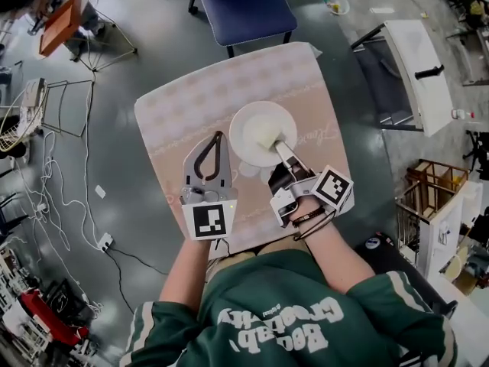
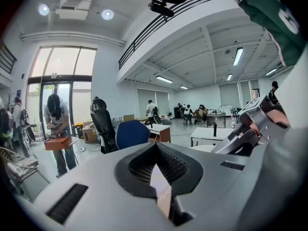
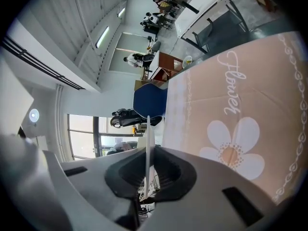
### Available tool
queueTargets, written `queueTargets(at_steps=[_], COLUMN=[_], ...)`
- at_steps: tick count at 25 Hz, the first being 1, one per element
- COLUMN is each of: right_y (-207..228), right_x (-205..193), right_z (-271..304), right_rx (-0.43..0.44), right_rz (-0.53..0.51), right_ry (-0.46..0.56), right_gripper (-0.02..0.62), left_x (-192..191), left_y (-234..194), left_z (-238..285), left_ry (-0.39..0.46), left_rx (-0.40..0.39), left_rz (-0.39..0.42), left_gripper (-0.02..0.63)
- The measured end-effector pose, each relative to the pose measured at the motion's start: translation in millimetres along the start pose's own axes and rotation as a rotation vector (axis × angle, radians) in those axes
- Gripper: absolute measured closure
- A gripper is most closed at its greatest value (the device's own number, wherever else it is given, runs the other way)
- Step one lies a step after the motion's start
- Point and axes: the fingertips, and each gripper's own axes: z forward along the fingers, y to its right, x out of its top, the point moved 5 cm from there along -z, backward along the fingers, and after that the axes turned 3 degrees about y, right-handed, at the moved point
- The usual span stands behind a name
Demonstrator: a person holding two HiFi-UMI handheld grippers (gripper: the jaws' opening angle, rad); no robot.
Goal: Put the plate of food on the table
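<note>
Right gripper (image 1: 282,151) pinching plate (image 1: 243,122) rim, left gripper (image 1: 219,138) jaws together

Head view: bright, even indoor light with soft shadows only. The white plate (image 1: 262,132) is nearly blown out and shows little surface detail. Strong fisheye bends the floor at the edges.
Left gripper view: daylight from the tall windows (image 2: 60,64) clips to white; ceiling spots (image 2: 107,14) and strip lights (image 2: 237,56) flare. Foreground close to the lens is soft.
Right gripper view: black vignette in the corners, the window (image 3: 84,129) is overexposed, and the tablecloth (image 3: 240,105) is sharp and evenly lit.
</note>
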Motion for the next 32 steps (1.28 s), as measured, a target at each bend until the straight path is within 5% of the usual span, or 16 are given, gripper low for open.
queueTargets(at_steps=[13, 32], right_y=[69, 88], right_x=[5, 6], right_z=[65, 89], right_rx=[-0.140, -0.273], right_rz=[0.013, -0.002], right_ry=[-0.060, -0.048], right_gripper=[0.563, 0.560], left_x=[-56, -72], left_y=[-16, -11], left_z=[27, 38], left_ry=[-0.105, -0.138], left_rx=[0.019, 0.028], left_rz=[0.003, -0.023], left_gripper=[0.597, 0.597])
